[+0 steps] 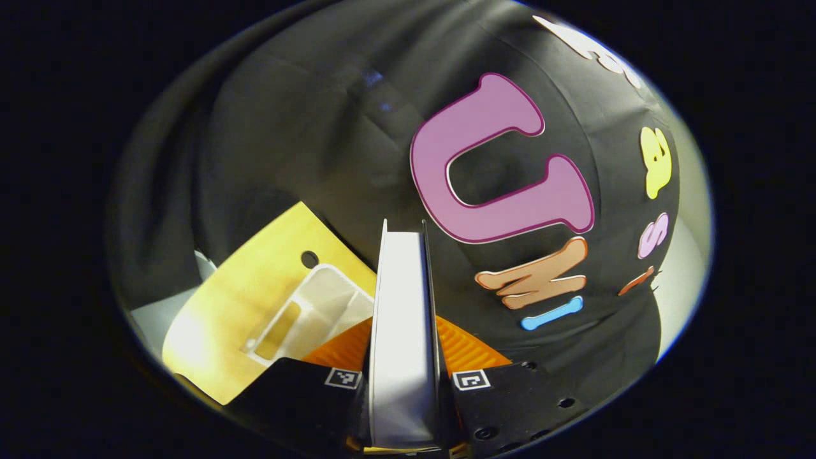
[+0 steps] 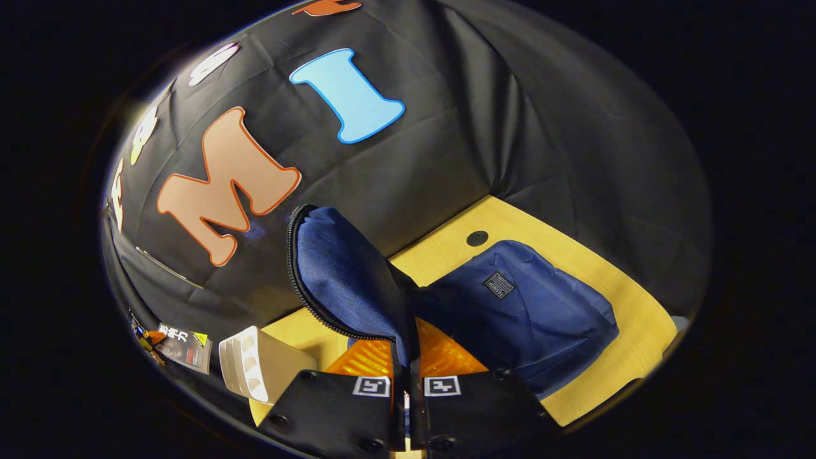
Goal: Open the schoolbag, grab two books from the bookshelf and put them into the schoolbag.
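In the left gripper view my left gripper [image 1: 405, 382] is shut on a white book [image 1: 401, 306], held upright on edge above the wooden table [image 1: 242, 299]. A white bookshelf [image 1: 312, 312] stands on the table behind it. In the right gripper view my right gripper [image 2: 407, 366] is shut on the zipped flap [image 2: 338, 268] of the blue schoolbag [image 2: 529, 312], lifting it up. The bag's body lies on the table [image 2: 631, 338] to the right. The white bookshelf [image 2: 255, 363] shows at lower left of that view.
The booth's black cloth wall rises right behind the table in both views. A round cable hole [image 2: 477, 238] sits in the tabletop near the wall. A small tag [image 2: 185, 344] hangs at the cloth's lower left.
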Tool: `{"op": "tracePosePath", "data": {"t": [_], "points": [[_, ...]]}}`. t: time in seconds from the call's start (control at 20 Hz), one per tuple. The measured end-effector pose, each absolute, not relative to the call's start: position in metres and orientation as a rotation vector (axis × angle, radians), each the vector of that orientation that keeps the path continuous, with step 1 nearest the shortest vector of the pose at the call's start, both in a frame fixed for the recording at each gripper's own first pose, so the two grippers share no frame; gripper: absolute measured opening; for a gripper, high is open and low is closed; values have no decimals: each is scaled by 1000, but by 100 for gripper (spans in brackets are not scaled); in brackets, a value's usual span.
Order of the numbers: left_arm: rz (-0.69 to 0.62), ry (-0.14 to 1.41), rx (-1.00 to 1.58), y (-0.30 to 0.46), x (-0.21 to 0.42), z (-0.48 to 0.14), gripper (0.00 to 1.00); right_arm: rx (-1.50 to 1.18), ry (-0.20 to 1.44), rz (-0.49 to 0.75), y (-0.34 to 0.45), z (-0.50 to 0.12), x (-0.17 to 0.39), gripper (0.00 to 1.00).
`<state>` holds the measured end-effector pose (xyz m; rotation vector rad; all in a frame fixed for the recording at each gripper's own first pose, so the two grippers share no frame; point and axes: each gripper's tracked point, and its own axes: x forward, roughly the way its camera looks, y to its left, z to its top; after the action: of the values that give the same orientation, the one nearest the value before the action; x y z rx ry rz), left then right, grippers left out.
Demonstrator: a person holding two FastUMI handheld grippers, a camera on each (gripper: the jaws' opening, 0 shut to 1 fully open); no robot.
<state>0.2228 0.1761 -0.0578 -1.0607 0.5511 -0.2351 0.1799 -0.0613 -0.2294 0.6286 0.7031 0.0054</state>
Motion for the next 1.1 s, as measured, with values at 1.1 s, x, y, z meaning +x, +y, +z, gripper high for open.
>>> {"op": "tracePosePath", "data": {"t": [1.1], "points": [[-571,706,-1173,-85,241,-90,37,562,738,39,-60,-225,178,6]]}}
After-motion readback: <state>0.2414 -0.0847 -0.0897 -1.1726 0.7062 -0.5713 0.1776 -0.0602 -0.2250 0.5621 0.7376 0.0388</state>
